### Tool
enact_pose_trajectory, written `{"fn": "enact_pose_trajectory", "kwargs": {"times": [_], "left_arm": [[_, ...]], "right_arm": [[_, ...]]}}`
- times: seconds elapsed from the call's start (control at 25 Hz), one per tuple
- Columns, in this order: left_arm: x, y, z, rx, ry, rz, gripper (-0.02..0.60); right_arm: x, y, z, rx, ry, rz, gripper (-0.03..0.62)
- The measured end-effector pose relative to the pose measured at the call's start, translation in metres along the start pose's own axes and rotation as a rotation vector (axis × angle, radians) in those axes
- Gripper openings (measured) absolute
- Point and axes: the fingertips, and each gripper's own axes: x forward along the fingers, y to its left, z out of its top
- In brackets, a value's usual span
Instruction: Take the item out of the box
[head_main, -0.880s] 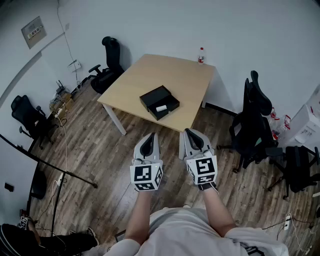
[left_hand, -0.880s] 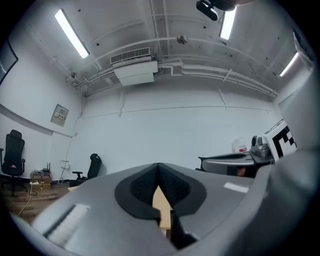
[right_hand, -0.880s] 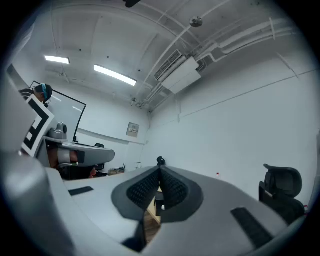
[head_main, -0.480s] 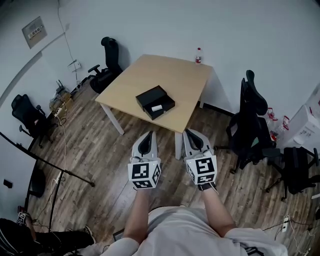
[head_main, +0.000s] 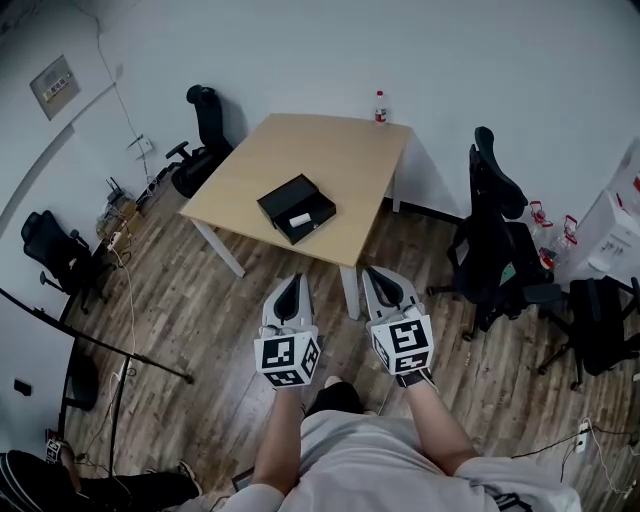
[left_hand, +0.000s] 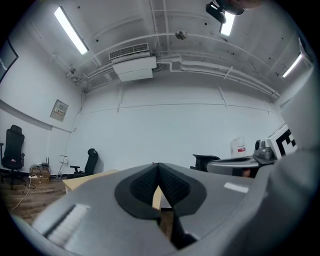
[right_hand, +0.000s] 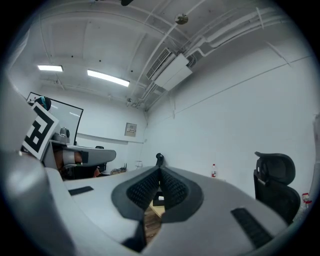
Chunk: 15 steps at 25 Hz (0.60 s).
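One open black box (head_main: 284, 195) on table (head_main: 330, 155), white item (head_main: 298, 218) inside

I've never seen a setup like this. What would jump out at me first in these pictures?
Two grey hand-held grippers, the left gripper and the right gripper, sit side by side in the foreground, jaws shut and empty, each with a black-and-white marker cube. Beyond them a wooden table carries an open black box with a small white item inside. A bottle stands at the table's far edge.
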Motion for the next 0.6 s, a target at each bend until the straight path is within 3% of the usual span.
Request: {"fn": "enact_pose_trajectory", "kwargs": {"times": [0.28, 0.6], "left_arm": [[0.043, 0.018, -0.023, -0.029, 0.025, -0.011, 0.006], [0.142, 0.048, -0.035, -0.049, 0.032, -0.046, 0.006]], "right_arm": [[0.035, -0.017, -0.03, 0.016, 0.06, -0.013, 0.012], [0.118, -0.075, -0.041, 0.02, 0.093, -0.05, 0.013]]}}
